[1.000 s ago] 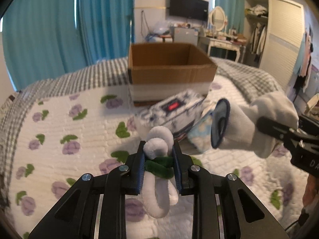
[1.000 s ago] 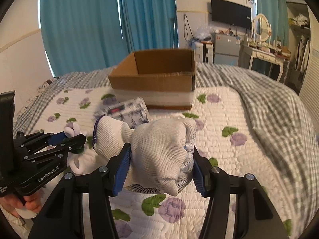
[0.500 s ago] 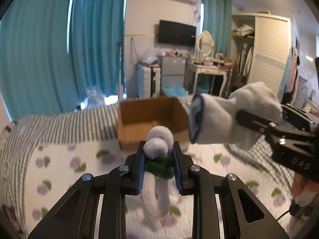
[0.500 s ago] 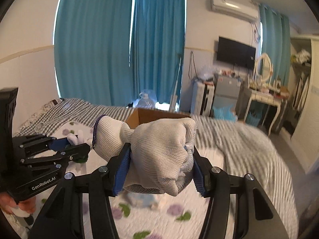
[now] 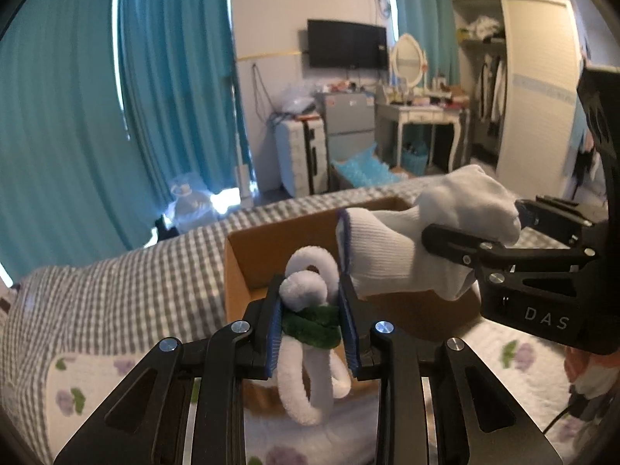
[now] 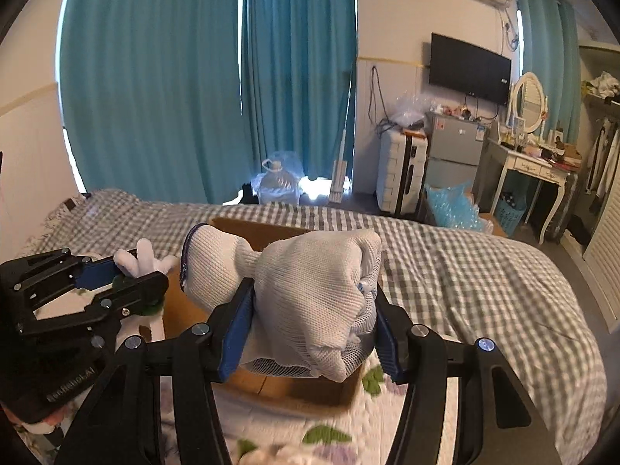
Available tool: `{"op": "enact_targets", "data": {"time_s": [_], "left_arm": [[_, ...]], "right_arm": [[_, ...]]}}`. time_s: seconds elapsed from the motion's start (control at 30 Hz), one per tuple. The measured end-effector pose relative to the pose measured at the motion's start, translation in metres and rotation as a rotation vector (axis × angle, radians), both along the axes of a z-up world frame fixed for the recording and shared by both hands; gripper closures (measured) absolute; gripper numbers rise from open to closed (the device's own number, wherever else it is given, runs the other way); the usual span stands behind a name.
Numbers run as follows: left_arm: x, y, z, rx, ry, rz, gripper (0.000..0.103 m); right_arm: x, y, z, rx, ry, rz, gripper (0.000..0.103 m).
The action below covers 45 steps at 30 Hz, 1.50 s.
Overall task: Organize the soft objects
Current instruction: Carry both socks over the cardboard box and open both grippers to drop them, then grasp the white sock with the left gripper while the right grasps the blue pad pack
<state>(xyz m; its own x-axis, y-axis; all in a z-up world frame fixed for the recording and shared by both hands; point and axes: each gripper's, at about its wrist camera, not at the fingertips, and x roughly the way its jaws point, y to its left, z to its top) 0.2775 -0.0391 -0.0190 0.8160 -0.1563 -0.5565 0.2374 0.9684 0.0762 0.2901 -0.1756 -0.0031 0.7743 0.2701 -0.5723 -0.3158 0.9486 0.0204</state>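
Note:
My left gripper (image 5: 312,325) is shut on a white plush toy with a green band (image 5: 306,321); its loops hang below the jaws. My right gripper (image 6: 310,321) is shut on a bundled white knit glove (image 6: 310,294) with a blue cuff edge. Both are held above an open brown cardboard box (image 5: 248,267) on the bed; the box also shows under the glove in the right wrist view (image 6: 294,387). The right gripper and glove (image 5: 418,240) sit just right of the plush. The left gripper (image 6: 128,283) shows at left in the right wrist view.
The bed has a grey checked blanket (image 6: 465,263) and a white quilt with purple flowers (image 5: 97,379). Teal curtains (image 6: 174,85), a suitcase (image 6: 399,170), a small fridge, a dressing table (image 6: 531,166) and a wardrobe (image 5: 538,89) stand beyond the bed.
Both grippers have risen and moved forward over the cardboard box, each holding its object. The tissue pack and quilt seen a second ago have dropped out of view.

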Motion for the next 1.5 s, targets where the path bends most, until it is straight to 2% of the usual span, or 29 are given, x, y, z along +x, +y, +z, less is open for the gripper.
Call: {"op": "enact_targets", "data": {"time_s": [0.07,0.1,0.13,0.2,0.23,0.43,0.63,0.67,0.7,0.8,0.9,0.97,1.07,1.13,1.3,1.37,1.5], "left_arm": [[0.014,0.004,-0.011,0.003,0.019,0.004,0.074],[0.018,0.005,-0.015,0.002,0.029,0.010,0.067],[0.022,0.006,-0.017,-0.002,0.034,0.017,0.055],[0.028,0.009,-0.017,-0.016,0.028,0.038,0.042],[0.029,0.011,-0.016,-0.022,0.025,0.048,0.042],[0.011,0.017,0.013,-0.034,-0.002,0.083,0.042],[-0.052,0.019,0.081,-0.009,-0.118,0.095,0.041],[-0.066,0.020,0.094,-0.006,-0.134,0.100,0.038],[-0.081,0.020,0.107,0.003,-0.148,0.107,0.026],[-0.126,0.025,0.137,0.023,-0.234,0.161,0.025],[-0.157,0.035,0.152,-0.003,-0.243,0.167,0.025],[-0.173,0.039,0.153,-0.020,-0.232,0.174,0.025],[-0.194,0.043,0.141,-0.020,-0.229,0.181,0.025],[-0.201,0.042,0.124,-0.005,-0.190,0.191,0.025],[-0.209,0.038,0.065,-0.027,-0.061,0.207,0.025],[-0.208,0.037,0.039,-0.038,-0.014,0.235,0.025],[-0.202,0.034,-0.024,-0.079,0.103,0.276,0.025]], "right_arm": [[0.017,0.002,-0.013,0.013,0.017,-0.001,0.045],[0.021,0.000,-0.016,0.019,0.020,-0.005,0.045],[0.025,-0.001,-0.019,0.026,0.022,-0.010,0.044],[0.031,-0.003,-0.021,0.053,0.019,-0.012,0.034],[0.030,-0.005,-0.020,0.057,0.014,-0.016,0.025],[0.009,-0.014,0.012,0.065,-0.049,-0.045,0.020],[-0.052,-0.022,0.082,0.051,-0.137,-0.053,0.015],[-0.066,-0.024,0.097,0.044,-0.160,-0.051,0.013],[-0.079,-0.025,0.109,0.041,-0.177,-0.047,0.011],[-0.118,-0.028,0.144,0.035,-0.204,-0.045,0.001],[-0.157,-0.033,0.166,0.046,-0.213,-0.031,0.000],[-0.179,-0.032,0.170,0.026,-0.219,-0.026,0.000],[-0.205,-0.029,0.162,-0.007,-0.216,-0.011,0.000],[-0.216,-0.026,0.149,-0.024,-0.200,0.002,0.000],[-0.232,-0.011,0.086,-0.106,-0.143,0.019,0.000],[-0.229,-0.007,0.055,-0.143,-0.094,0.032,0.000],[-0.215,-0.008,0.000,-0.156,-0.008,0.036,0.000]]}}
